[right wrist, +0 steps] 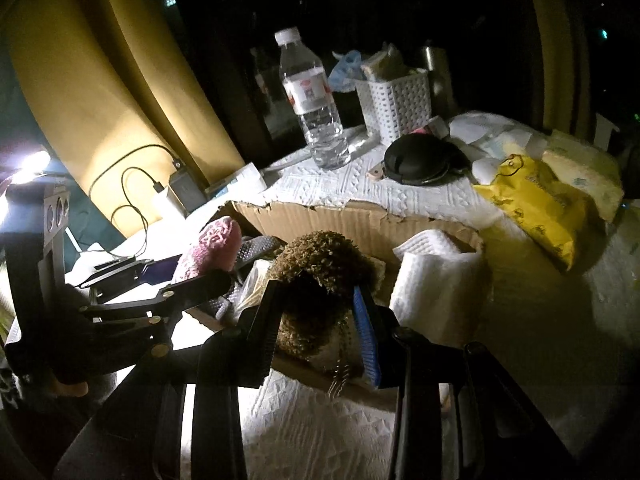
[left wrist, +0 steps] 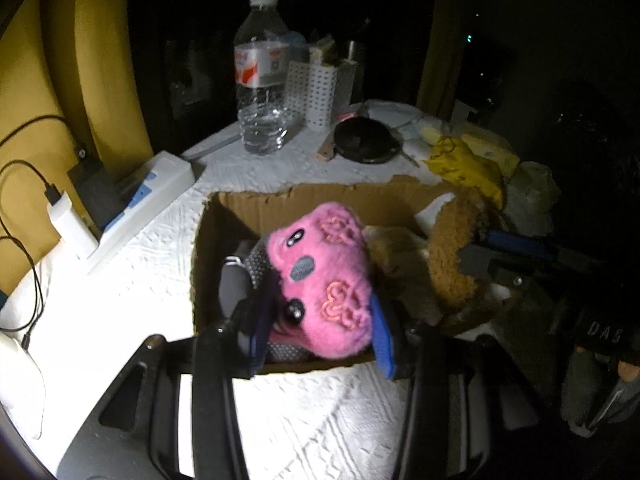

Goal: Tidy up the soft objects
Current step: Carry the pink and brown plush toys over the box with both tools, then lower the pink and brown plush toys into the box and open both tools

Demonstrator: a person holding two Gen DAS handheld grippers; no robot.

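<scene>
both toys gripped over the box
left gripper clamps pink toy, right gripper clamps brown toy; crowded box, either could snag or spill out.

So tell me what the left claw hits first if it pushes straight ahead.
The left claw is already shut on the pink plush toy; straight ahead, probably the cardboard box's far wall, though depth is unclear.

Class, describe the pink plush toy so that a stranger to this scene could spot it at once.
Find the torn cardboard box on the white tablecloth. Over its near edge, the left tongs grip the pink plush toy. Unlike the curly brown plush beside it, it is bright pink with bead eyes and embroidered swirls.
</scene>
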